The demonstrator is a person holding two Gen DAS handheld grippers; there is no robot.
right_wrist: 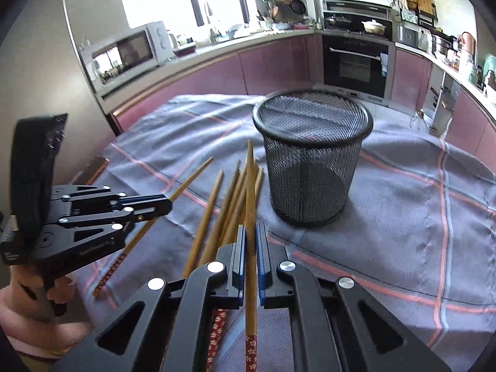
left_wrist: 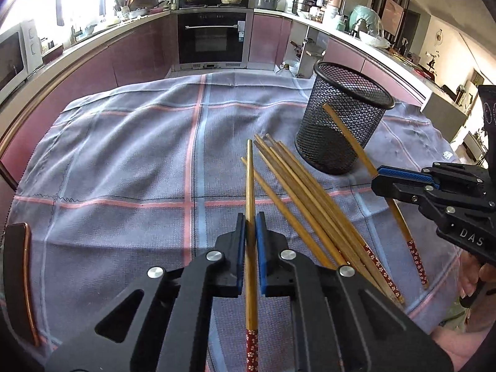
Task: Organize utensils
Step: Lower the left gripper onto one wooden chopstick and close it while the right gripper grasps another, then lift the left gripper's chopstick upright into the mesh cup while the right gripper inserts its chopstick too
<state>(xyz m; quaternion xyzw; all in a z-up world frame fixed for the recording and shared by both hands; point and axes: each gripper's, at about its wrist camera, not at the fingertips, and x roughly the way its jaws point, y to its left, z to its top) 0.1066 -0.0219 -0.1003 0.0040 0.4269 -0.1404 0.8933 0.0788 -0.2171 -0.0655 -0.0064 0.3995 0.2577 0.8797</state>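
Note:
A black mesh cup stands upright on the checked cloth. Beside it lies a loose pile of several wooden chopsticks with red flowered ends. My left gripper is shut on one chopstick, which points away from the camera, left of the pile. My right gripper is shut on another chopstick, whose tip points toward the cup. In the left wrist view the right gripper pinches its chopstick in front of the cup. In the right wrist view the left gripper sits left of the pile.
A grey-blue tablecloth with pink lines covers the table. A brown chair back stands at the table's left edge. Kitchen counters, an oven and a microwave lie beyond. A person's hand holds the right gripper.

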